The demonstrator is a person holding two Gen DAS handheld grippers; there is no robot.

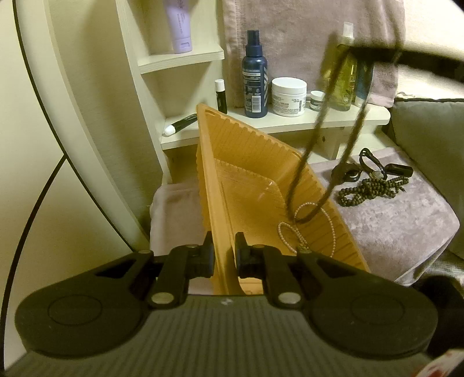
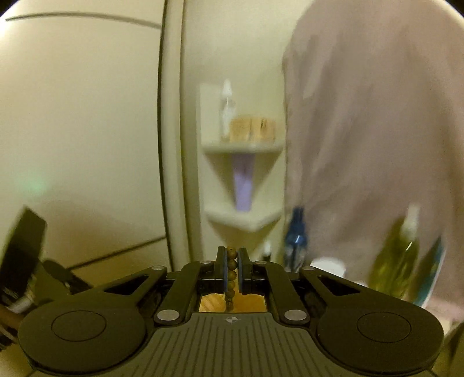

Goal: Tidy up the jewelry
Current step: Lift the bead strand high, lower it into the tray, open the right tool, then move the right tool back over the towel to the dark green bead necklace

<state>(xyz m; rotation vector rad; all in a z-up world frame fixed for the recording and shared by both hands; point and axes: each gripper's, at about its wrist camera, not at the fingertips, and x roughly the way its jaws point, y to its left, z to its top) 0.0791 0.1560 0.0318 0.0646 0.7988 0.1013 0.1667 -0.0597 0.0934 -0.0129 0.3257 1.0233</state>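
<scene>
My left gripper (image 1: 224, 246) is shut on the side wall of a ribbed orange tray (image 1: 249, 150), which stands tilted on a mauve towel (image 1: 391, 229). In the tray's lower corner lies a white pearl necklace (image 1: 293, 229). A long strand of dark brown beads (image 1: 316, 130) hangs blurred from my right gripper (image 1: 377, 52) at the top right, and its bottom loop dangles into the tray above the pearls. In the right wrist view, my right gripper (image 2: 232, 255) is shut on that bead strand (image 2: 231, 265). A heap of dark beads (image 1: 371, 188) and a black cord piece (image 1: 374, 165) lie on the towel.
Behind the tray, a cream shelf (image 1: 290, 123) carries a dark blue spray bottle (image 1: 255, 75), a white cream jar (image 1: 289, 97) and a yellow-green bottle (image 1: 345, 81). A lilac tube (image 1: 178, 26) stands on a corner shelf above. A grey cushion (image 1: 429, 124) borders the right side.
</scene>
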